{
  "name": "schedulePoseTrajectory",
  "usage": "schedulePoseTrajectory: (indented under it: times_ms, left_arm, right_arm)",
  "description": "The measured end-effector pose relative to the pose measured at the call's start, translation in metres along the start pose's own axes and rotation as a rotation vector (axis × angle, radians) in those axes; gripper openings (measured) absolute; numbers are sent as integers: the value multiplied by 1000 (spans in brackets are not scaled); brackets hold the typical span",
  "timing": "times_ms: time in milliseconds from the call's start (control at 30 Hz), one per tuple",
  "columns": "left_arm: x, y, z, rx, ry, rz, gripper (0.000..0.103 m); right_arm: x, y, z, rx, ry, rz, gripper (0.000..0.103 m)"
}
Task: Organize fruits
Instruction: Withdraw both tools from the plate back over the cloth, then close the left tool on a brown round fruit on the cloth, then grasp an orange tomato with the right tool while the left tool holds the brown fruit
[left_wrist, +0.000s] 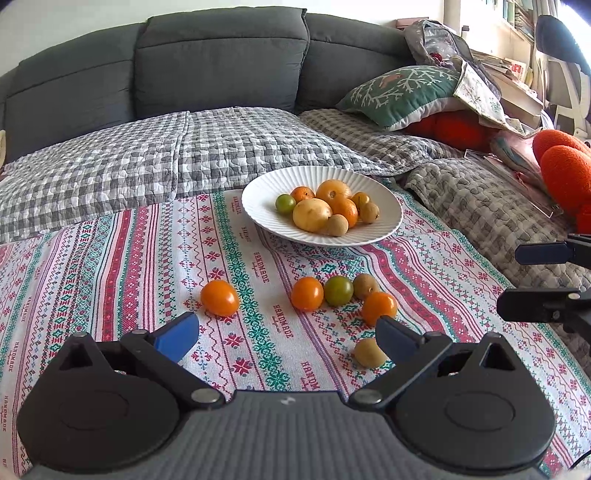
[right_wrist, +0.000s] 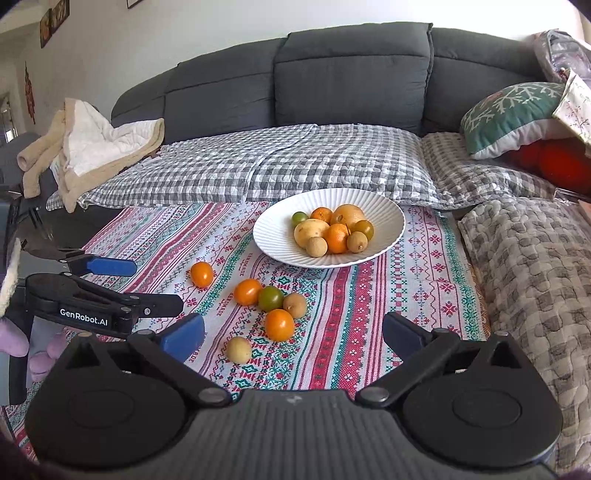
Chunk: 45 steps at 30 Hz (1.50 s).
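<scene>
A white ribbed plate (left_wrist: 384, 206) (right_wrist: 388, 216) holds several small fruits on the patterned cloth. Loose on the cloth lie a lone orange fruit (left_wrist: 219, 297) (right_wrist: 202, 274), a cluster of orange (left_wrist: 307, 293) (right_wrist: 248, 291), green (left_wrist: 338, 290) (right_wrist: 270, 298) and tan fruits (left_wrist: 365, 285) (right_wrist: 295, 305), another orange one (left_wrist: 376, 306) (right_wrist: 279, 325), and a pale yellow fruit (left_wrist: 369, 352) (right_wrist: 239, 349). My left gripper (left_wrist: 288, 334) (right_wrist: 147, 284) hovers open just short of the cluster, nothing between its fingers. My right gripper (right_wrist: 293, 334) (left_wrist: 532, 280) is open too, to the right.
A grey sofa (right_wrist: 351, 74) with a checked quilt (left_wrist: 166, 155) lies behind the cloth. Cushions (left_wrist: 402, 92) and orange plush items (left_wrist: 565, 166) pile at the right. A folded cream blanket (right_wrist: 92, 147) sits at the left. The cloth (left_wrist: 110, 258) ends at the quilted cover (right_wrist: 524, 266) on the right.
</scene>
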<state>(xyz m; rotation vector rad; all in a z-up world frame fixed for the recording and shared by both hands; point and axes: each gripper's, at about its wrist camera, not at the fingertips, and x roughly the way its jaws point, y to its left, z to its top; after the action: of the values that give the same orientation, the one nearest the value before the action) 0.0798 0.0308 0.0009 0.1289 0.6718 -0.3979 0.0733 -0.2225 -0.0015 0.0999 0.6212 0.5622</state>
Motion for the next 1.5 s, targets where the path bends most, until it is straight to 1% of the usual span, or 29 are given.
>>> schedulePoseTrajectory:
  times_ms: [133,267,367,467,567,633,667,733,767,833,867,933,967,1133,1267,1500]
  left_arm:
    - [10,-3,-11,46,-1,4,94]
    - [19,-6,-18,88,-4,4,94]
    - [27,-10,-23,96,10,-28,94]
    - [34,-20,-26,128,27,-57,92]
    - [41,-28,-28,143,45,-85,83]
    - [45,-32,-29,150,57,-106,71]
    - [48,-35,-29,155,65,-124,69]
    - [51,-39,-29,161,73,-147,56]
    - [52,-41,-28,164,77,-155,54]
    - [53,-43,-27,164,75,-166,41]
    - [54,-44,-26,160,76,-172,38]
    - [56,-44,-24,158,78,-181,22]
    - [57,-44,-24,159,82,-191,18]
    - [55,-42,-22,170,95,-197,16]
    - [50,-33,-23,178,101,-167,16]
    - [43,-13,-23,157,114,-113,16]
  right_arm:
    - [5,-2,-8,-8,1,14,103]
    - [12,0,-15,-51,26,16,103]
    - [18,3,-19,-89,48,20,103]
    - [24,-1,-21,-99,69,10,103]
    - [26,-9,-20,-84,73,-10,103]
    - [27,-16,-20,-61,74,-25,103]
    - [28,-19,-20,-50,74,-33,103]
    - [29,-23,-19,-39,77,-36,103]
    - [30,-24,-20,-37,79,-38,103]
    - [33,-24,-20,-40,85,-40,103]
    - [35,-24,-20,-43,89,-41,103]
    - [37,-23,-20,-45,94,-40,103]
    - [38,-22,-20,-47,97,-39,103]
    - [48,-19,-19,-45,111,-36,103]
    - [56,-16,-19,-35,123,-50,103]
    - [71,-6,-15,-15,128,-62,102]
